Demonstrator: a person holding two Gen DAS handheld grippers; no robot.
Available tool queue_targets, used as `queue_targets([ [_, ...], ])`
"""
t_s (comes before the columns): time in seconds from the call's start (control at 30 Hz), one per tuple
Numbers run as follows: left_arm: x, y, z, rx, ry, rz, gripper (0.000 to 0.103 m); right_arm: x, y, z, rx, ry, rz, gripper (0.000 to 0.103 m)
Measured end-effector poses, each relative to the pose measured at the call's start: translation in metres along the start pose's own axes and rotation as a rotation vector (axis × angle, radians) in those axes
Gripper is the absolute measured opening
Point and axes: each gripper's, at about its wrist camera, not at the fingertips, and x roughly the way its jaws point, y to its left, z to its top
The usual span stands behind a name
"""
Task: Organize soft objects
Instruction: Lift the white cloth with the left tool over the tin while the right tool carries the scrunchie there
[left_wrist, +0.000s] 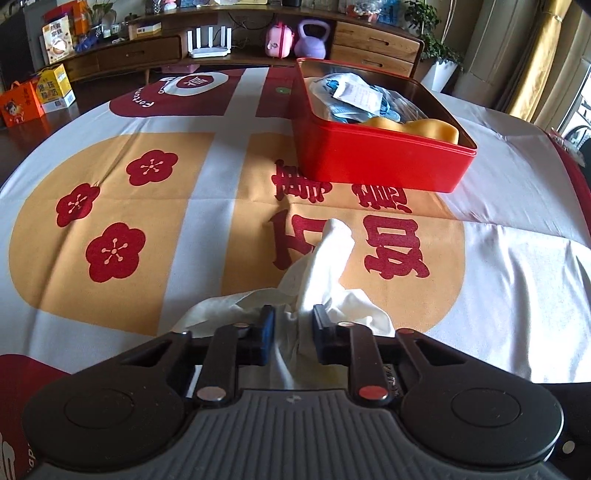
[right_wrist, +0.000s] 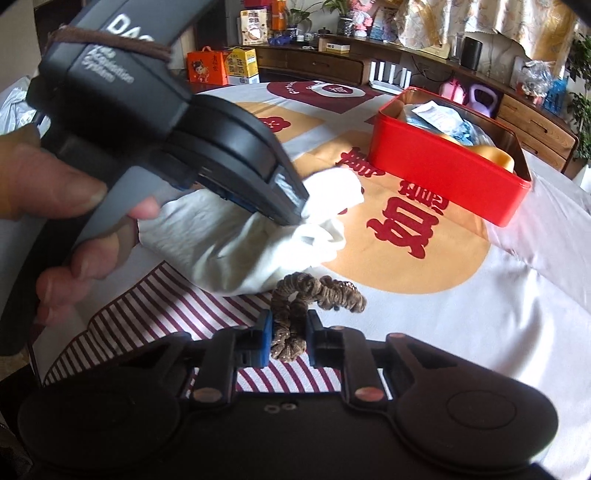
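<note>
While left tool (left_wrist: 293, 317) pinches white cloth (left_wrist: 321, 258) stretching toward red tin (left_wrist: 369, 158), right tool (right_wrist: 290, 325) clamps brown scrunchie (right_wrist: 314, 291).

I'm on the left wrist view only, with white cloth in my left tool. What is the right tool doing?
Observer: The right tool is shut on a brown scrunchie.
Operator: Where is that from my cloth?
Observer: Right beside the white cloth, on the camera side, over the striped patch of the tablecloth.
Operator: Is anything between it and the red tin?
Observer: Only printed tablecloth lies between the scrunchie and the red tin.
</note>
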Motion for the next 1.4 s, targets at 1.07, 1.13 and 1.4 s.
queue_targets([
  [1.07,-0.116,-0.02,0.031,0.088,-0.113,-0.136,0.009,-0.133,-0.073,0.027,0.265,-0.243,-0.015,0.014],
  [1.13,-0.125,-0.025,0.036,0.112,-0.143,-0.137,0.009,-0.14,-0.076,0.032,0.266,-0.263,-0.015,0.014],
  [1.4,-0.144,-0.039,0.066,0.16,-0.193,-0.165,0.009,-0.151,-0.089,0.056,0.251,-0.294,-0.028,0.014],
])
